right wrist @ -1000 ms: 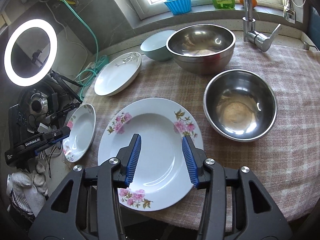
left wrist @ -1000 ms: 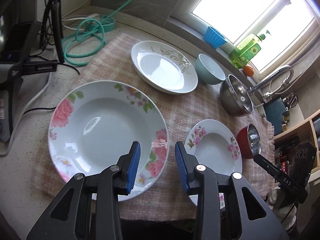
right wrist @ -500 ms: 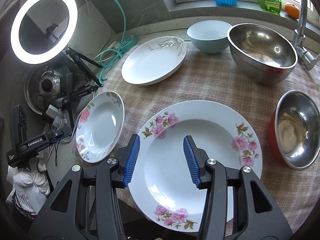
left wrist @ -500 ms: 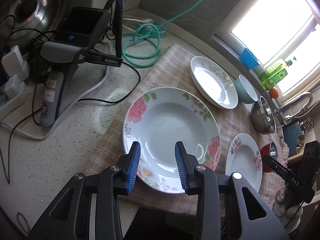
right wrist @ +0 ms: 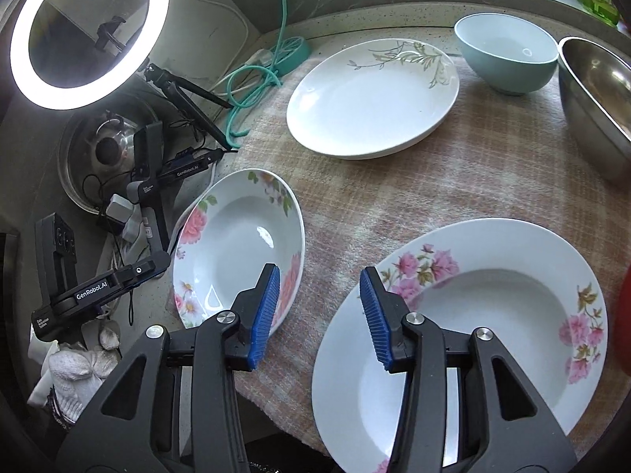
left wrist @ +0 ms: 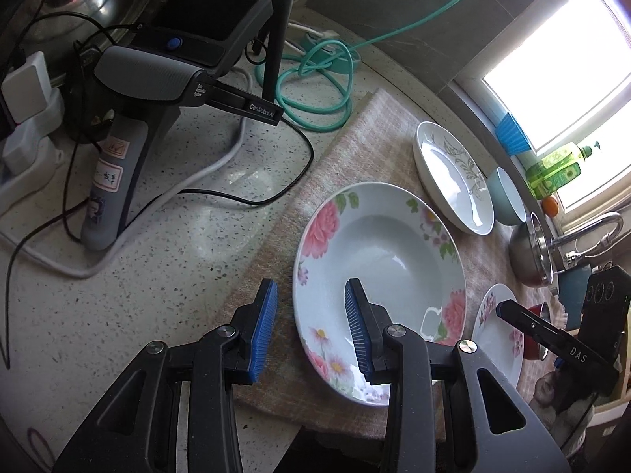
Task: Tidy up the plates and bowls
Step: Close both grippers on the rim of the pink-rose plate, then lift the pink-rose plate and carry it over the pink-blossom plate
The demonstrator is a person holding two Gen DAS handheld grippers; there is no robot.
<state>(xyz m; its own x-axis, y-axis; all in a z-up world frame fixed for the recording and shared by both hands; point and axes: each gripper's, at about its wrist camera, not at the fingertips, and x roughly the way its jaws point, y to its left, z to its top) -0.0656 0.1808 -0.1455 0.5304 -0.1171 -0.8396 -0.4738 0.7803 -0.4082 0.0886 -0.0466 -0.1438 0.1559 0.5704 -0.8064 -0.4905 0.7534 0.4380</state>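
Cloth [right wrist: 493, 181] covers most of the counter [left wrist: 157, 276], a pink checked mat carrying all the dishes. On its far right I see a steel bowl [right wrist: 595, 98], and just left of it a pale blue bowl [right wrist: 506, 57]. Nearest my right tongs [right wrist: 320, 311] lies the pink-blossom plate [right wrist: 493, 315], the biggest in that view; the tongs hang over its left rim with jaws wide, holding nothing. Far across the cloth sits the white plate [right wrist: 370, 98] with a green sprig pattern, close beside the blue bowl. At the cloth's left edge rests the rose plate [left wrist: 378, 272], well apart from the white one. My left tongs [left wrist: 310, 329] hover wide over its near left rim, the right pad [left wrist: 357, 331] above the plate and the left pad [left wrist: 263, 331] above bare cloth, gripping nothing. Off the cloth to the left stand a lit ring light [right wrist: 84, 31], a black handheld device [left wrist: 157, 90] and a coil of green hose [left wrist: 315, 90].
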